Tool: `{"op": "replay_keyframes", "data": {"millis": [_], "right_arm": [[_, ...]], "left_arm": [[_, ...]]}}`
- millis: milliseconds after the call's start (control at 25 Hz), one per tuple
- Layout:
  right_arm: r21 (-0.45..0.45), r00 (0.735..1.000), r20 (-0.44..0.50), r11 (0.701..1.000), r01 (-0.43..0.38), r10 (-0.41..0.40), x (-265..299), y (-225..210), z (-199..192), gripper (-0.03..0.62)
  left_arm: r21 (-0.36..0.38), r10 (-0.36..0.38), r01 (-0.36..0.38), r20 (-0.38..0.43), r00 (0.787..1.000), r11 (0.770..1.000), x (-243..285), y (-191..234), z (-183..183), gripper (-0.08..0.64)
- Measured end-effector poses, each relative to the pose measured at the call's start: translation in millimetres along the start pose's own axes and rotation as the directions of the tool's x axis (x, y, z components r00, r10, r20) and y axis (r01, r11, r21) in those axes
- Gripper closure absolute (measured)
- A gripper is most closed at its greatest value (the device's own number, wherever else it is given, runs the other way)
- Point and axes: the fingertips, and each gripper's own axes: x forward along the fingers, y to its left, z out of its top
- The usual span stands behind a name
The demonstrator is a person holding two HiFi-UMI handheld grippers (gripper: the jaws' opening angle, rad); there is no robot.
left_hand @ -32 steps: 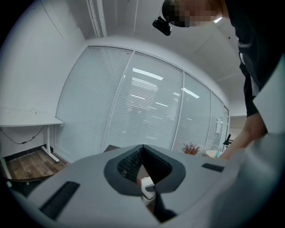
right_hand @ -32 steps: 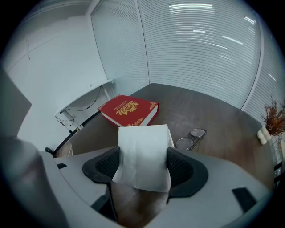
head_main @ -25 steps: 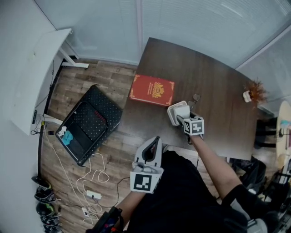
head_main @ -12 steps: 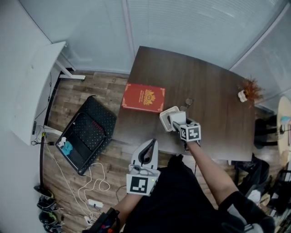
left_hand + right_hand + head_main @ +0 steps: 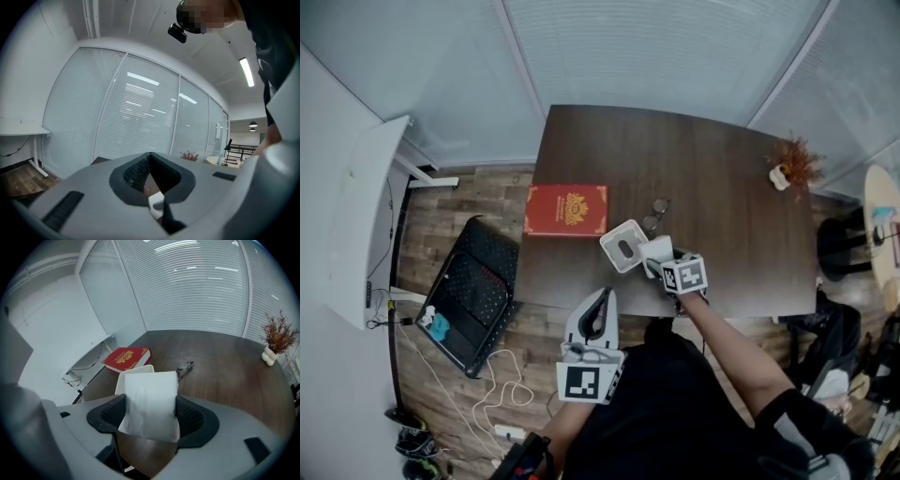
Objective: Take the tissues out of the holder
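The white tissue holder (image 5: 624, 246) sits on the dark table (image 5: 722, 187) near its front edge, its slot facing up. Just to its right, my right gripper (image 5: 664, 259) is shut on a white stack of tissues (image 5: 656, 247), held clear of the holder. In the right gripper view the tissues (image 5: 151, 414) fill the gap between the pads of my right gripper (image 5: 151, 397), and the holder (image 5: 123, 378) shows behind them. My left gripper (image 5: 603, 294) hangs shut and empty below the table's front edge; in its own view my left gripper (image 5: 149, 155) points at the blinds.
A red book (image 5: 565, 210) lies left of the holder, with a pair of glasses (image 5: 654, 214) just behind the holder. A small dried plant (image 5: 793, 163) stands at the far right. A black folding chair (image 5: 469, 289) and cables are on the floor at left.
The tissue stack has come out of the holder in my right gripper and now sits beside it. The head view has shifted, and the left gripper stays low and shut.
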Motion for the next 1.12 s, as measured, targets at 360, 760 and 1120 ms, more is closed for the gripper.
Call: {"op": "replay_keyframes", "data": {"millis": [360, 760, 1120], "right_arm": [[0.003, 0.999, -0.054, 1.000, 0.002, -0.002, -13, -7, -28, 0.252], [0.004, 0.995, -0.095, 1.000, 0.018, -0.018, -7, 15, -53, 0.252], [0.075, 0.992, -0.108, 0.994, 0.074, -0.065, -13, -2, -72, 0.252]], "left_arm": [[0.028, 0.002, -0.003, 0.029, 1.000, 1.000, 0, -12, -1, 0.563], [0.009, 0.016, -0.016, 0.009, 1.000, 1.000, -21, 7, -4, 0.563], [0.006, -0.042, 0.042, -0.011, 0.999, 0.999, -31, 9, -9, 0.563]]}}
